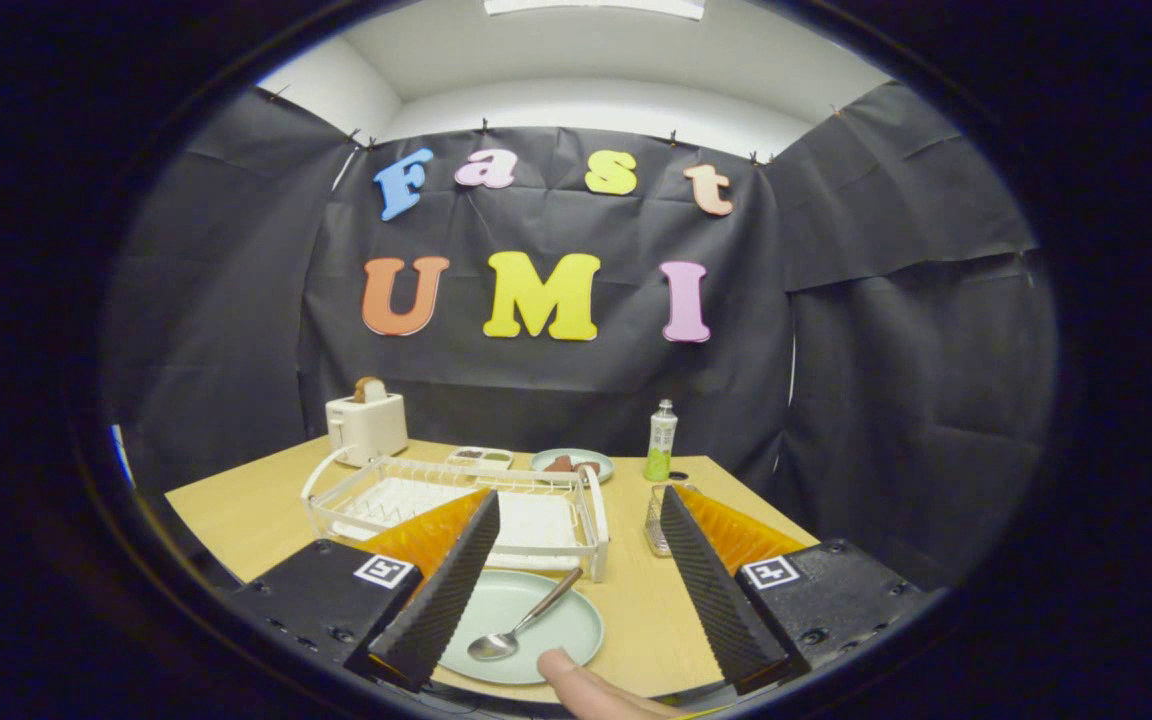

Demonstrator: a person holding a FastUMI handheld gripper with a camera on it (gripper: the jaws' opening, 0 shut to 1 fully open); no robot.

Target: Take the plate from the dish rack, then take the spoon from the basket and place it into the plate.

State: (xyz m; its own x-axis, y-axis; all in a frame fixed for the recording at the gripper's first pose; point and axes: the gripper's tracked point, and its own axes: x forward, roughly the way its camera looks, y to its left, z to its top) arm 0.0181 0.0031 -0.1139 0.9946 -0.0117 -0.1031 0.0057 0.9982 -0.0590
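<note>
A pale green plate (526, 625) lies flat on the wooden table between my fingers, close in front of the white dish rack (456, 500). A metal spoon (521, 628) rests in the plate, bowl toward me and handle pointing to the rack. My gripper (576, 520) stands open above the table with nothing between its fingers. A small wire basket (656, 520) sits just beyond the right finger. A person's fingertip (576, 680) shows at the near edge of the plate.
A white toaster (366, 422) with bread stands at the back left. Behind the rack are a small tray (481, 457), a second plate with food (573, 463) and a green bottle (661, 440). The table's right edge runs near the basket.
</note>
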